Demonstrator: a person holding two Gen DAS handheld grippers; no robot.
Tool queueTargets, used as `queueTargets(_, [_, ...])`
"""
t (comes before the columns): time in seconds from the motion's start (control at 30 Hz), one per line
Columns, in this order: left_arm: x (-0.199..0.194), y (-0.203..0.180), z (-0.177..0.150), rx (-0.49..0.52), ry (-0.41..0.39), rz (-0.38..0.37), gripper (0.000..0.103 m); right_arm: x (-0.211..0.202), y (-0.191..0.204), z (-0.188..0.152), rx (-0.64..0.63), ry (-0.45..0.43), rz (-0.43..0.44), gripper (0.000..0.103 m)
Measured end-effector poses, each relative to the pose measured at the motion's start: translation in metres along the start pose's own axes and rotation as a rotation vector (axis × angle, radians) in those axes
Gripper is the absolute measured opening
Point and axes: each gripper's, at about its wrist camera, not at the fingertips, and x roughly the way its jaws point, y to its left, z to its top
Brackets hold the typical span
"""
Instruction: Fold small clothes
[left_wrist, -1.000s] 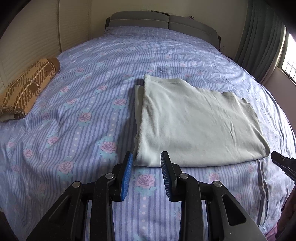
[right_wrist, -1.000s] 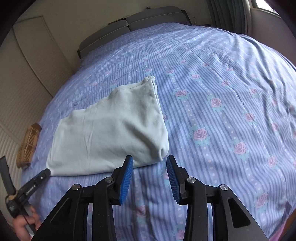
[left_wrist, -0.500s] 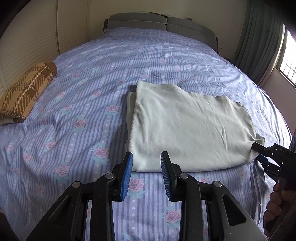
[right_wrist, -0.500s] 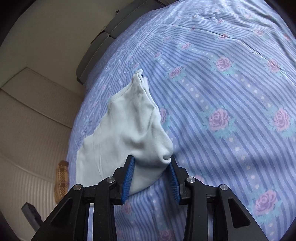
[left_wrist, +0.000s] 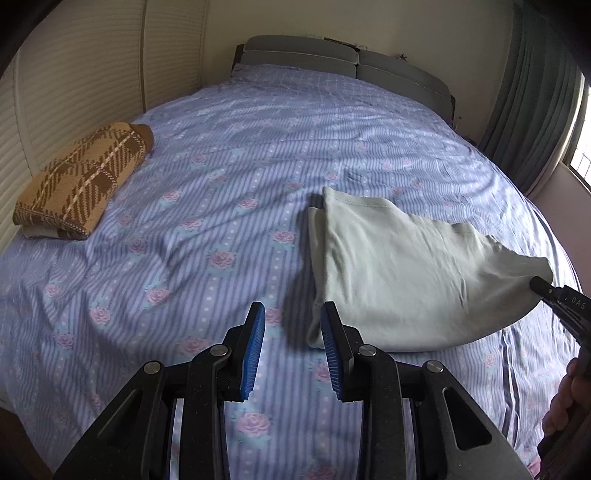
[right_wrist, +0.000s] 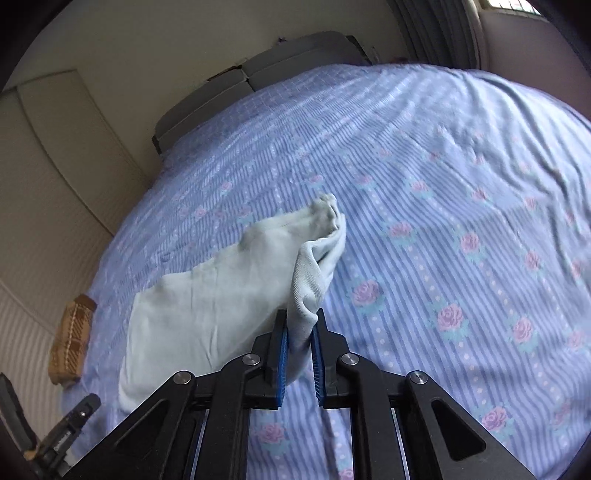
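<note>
The right gripper (right_wrist: 298, 345) has just been closing and now pinches the near corner of the pale green garment (left_wrist: 399, 273), raising that corner off the bed (left_wrist: 229, 177), presumably to carry it across for the next fold. The left gripper (left_wrist: 291, 349) stands narrowly apart and empty; the garment's other near corner lies just ahead and right of it, not yet taken. A folded brown plaid garment (left_wrist: 79, 181) lies well off to its left. The letters "DAS" show on the right gripper's body.
</note>
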Motion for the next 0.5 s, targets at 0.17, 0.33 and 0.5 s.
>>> queueTargets(0.17, [-0.019, 0.039, 0.003, -0.039, -0.026, 0.032, 0.031, -0.007, 0.078, 0.012, -0.236, -0.059, -0.052, 0.011])
queueTargets(0.33, [-0.034, 0.080, -0.002, -0.084, -0.042, 0.061, 0.032, 0.017, 0.174, -0.008, -0.502, -0.039, -0.052, 0.010])
queueTargets(0.5, [-0.039, 0.118, -0.007, -0.125, -0.038, 0.083, 0.032, 0.042, 0.246, -0.073, -0.762, 0.026, -0.010, 0.010])
